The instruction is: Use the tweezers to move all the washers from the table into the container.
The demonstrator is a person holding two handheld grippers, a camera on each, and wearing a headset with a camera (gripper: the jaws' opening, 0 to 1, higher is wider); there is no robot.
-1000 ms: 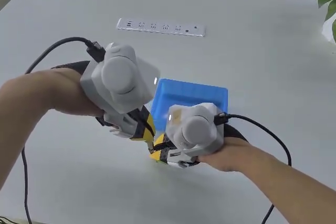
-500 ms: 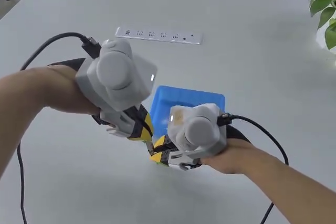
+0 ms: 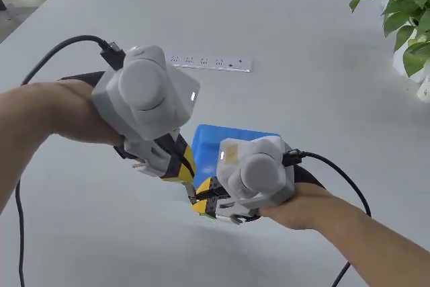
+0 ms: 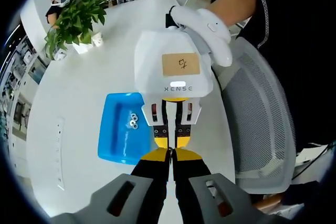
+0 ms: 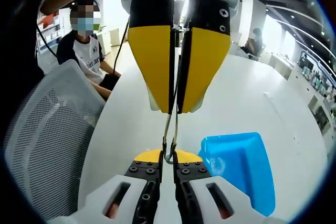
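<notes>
The thin metal tweezers (image 5: 172, 121) run between the two grippers, which meet tip to tip. My left gripper (image 3: 190, 183) is shut on the tweezers' two arms, and its yellow jaws (image 5: 173, 72) hang at the top of the right gripper view. My right gripper (image 5: 168, 160) is shut on the tweezers' looped end. In the left gripper view, my left gripper (image 4: 171, 153) faces the right gripper (image 4: 171, 139). The blue container (image 3: 235, 134) sits on the white table just behind the grippers. A few washers (image 4: 133, 121) lie inside the container (image 4: 118, 140).
A white power strip (image 3: 209, 63) lies farther back on the table. A potted plant (image 3: 396, 18) stands at the far right edge. A white mesh chair (image 4: 262, 119) is off the table's near side, and a seated person (image 5: 86, 45) is beyond it.
The head camera has tilted, shifting the whole picture. The two grippers stay tip to tip beside the container, both still closed.
</notes>
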